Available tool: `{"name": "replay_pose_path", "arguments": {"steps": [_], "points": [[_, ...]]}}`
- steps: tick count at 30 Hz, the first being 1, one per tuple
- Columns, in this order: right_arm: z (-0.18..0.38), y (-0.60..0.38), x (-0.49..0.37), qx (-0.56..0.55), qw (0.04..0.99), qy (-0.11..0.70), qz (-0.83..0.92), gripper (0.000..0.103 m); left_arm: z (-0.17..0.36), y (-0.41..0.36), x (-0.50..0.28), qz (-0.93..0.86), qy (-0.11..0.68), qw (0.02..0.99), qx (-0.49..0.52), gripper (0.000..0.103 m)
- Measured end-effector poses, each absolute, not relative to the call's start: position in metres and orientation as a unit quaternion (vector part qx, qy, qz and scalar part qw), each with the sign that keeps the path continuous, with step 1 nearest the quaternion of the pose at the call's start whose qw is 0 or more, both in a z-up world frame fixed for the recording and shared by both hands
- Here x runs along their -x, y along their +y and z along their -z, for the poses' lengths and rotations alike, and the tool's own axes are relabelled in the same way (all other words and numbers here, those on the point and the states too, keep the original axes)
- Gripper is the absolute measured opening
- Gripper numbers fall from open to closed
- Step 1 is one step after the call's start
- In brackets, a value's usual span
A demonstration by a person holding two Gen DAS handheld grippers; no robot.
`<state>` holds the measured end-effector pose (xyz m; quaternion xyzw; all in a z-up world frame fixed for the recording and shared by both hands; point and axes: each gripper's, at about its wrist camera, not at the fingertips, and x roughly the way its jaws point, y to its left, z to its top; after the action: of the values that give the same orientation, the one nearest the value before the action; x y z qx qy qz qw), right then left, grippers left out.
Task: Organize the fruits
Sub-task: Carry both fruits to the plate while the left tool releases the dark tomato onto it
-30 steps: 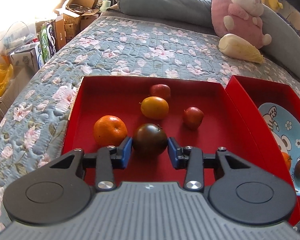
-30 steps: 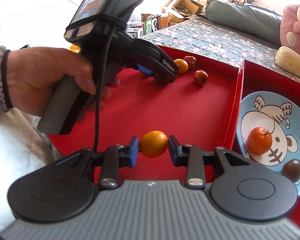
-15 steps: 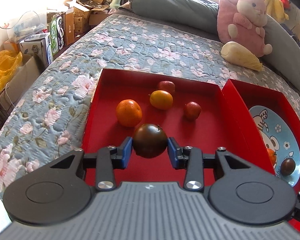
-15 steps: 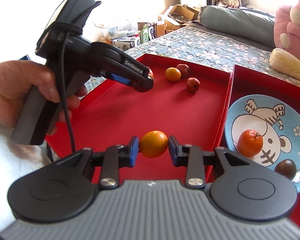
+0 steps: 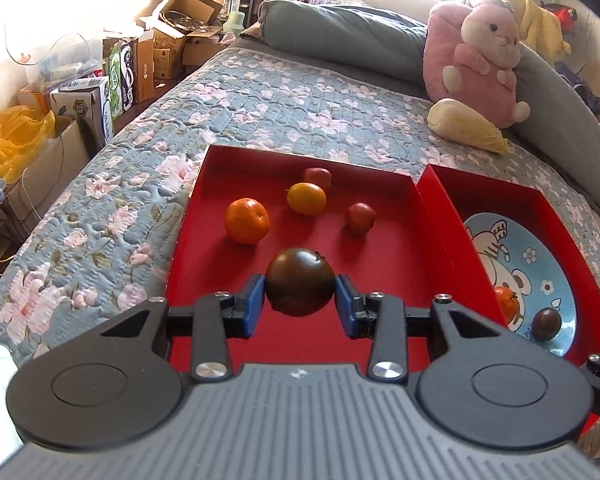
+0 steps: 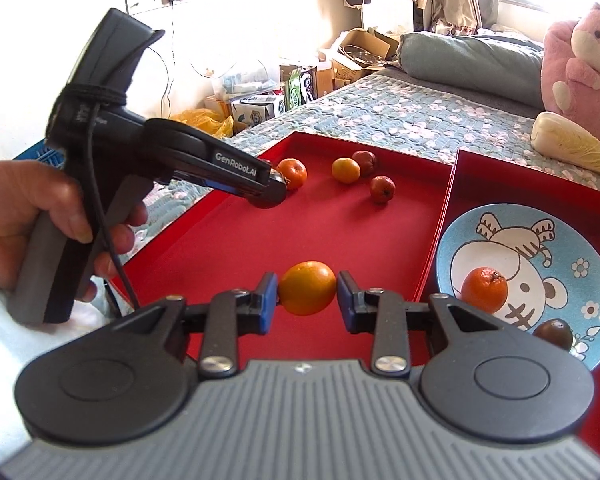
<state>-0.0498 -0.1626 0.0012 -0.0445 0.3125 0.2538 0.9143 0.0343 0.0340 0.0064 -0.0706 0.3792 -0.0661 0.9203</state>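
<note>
Both grippers have risen above the red tray (image 5: 188, 216) since the earlier frames, the left one more. Left gripper (image 5: 300, 306) pinches a dark tomato (image 5: 300, 286) between its blue pads, lifted clear of the tray floor. Right gripper (image 6: 307, 304) pinches a small orange (image 6: 307, 288) the same way. Four fruits remain at the tray's far end. Beside it, a blue plate (image 6: 580, 248) in a second red tray holds a tangerine (image 6: 485, 289) and another dark tomato (image 6: 553, 332).

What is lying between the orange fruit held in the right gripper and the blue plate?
Only bare red tray floor and the red tray walls separate the held orange fruit from the blue plate; the right wrist view shows it.
</note>
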Motion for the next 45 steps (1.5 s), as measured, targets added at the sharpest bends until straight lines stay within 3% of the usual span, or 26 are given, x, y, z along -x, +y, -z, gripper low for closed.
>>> {"name": "replay_pose_path", "arguments": {"steps": [28,45], "points": [[-0.012,-0.197,0.069,0.036,0.927,0.302,-0.219,0.036,-0.021,-0.042,-0.009,0.159,0.348,0.924,-0.009,0.044],[-0.01,-0.255,0.067,0.02,0.94,0.309,-0.145,0.036,-0.019,-0.129,-0.029,0.236,0.332,0.913,-0.024,0.044]]}}
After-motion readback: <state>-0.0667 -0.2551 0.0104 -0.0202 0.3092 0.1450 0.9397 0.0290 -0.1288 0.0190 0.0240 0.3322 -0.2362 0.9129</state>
